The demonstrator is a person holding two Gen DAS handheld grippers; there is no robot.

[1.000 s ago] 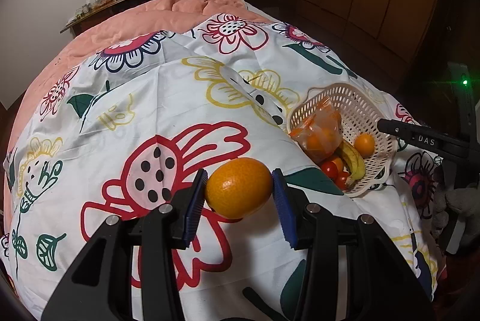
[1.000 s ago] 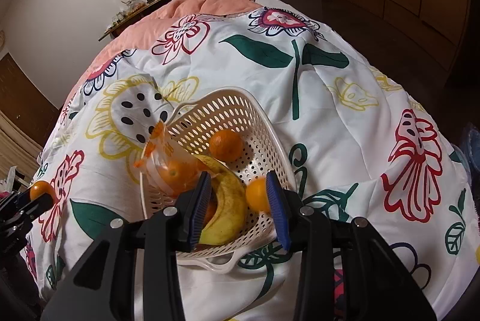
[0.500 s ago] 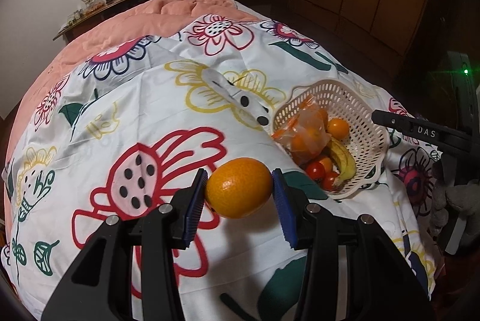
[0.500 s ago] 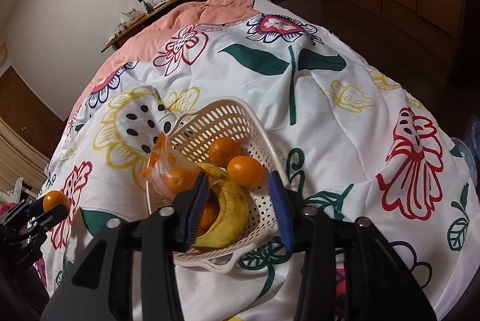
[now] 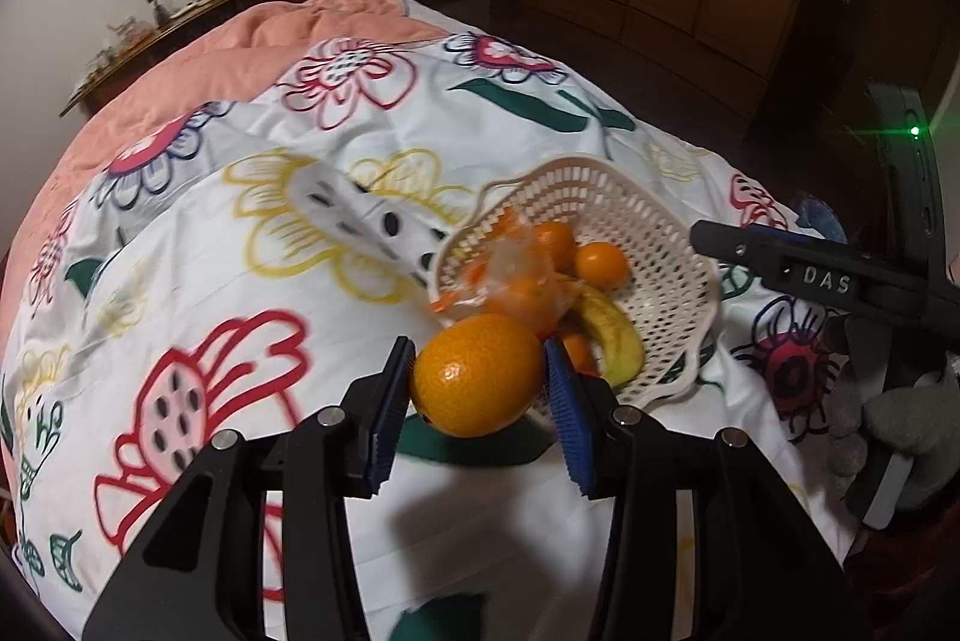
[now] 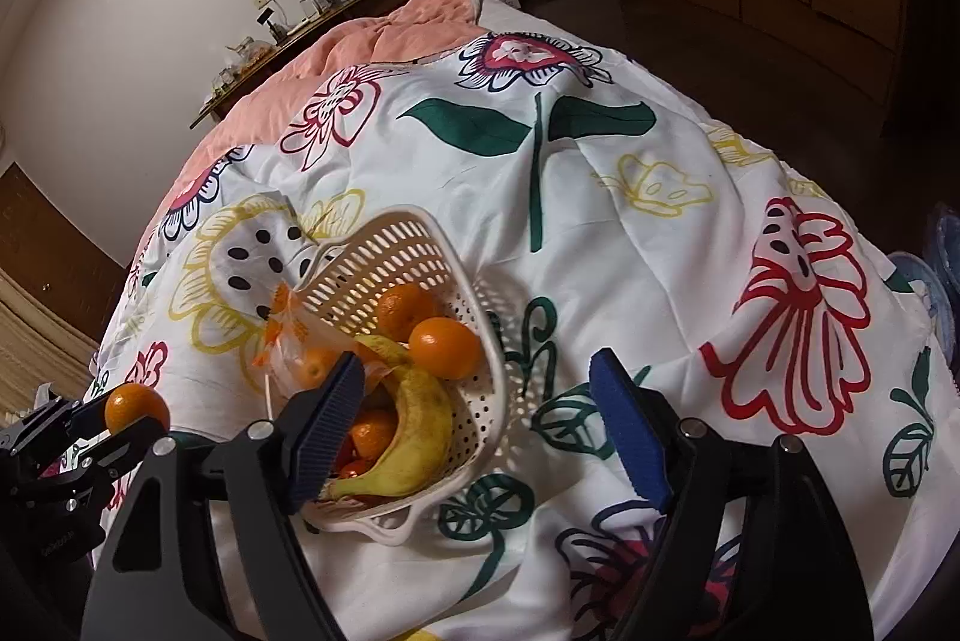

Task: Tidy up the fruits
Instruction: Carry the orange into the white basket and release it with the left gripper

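Right wrist view: the right gripper [image 6: 480,425] is opening, nothing between its pads now; the small orange [image 6: 445,347] it clamped a second ago lies loose in the basket [image 6: 414,245], at about twelve o'clock from the banana [image 6: 414,437]. That piece is delivered. In the left wrist view, the left gripper [image 5: 474,395] is clamped on a bigger orange [image 5: 477,374] and has drawn closer to the basket [image 5: 660,245], now at about one o'clock from it. That orange likely goes in next.
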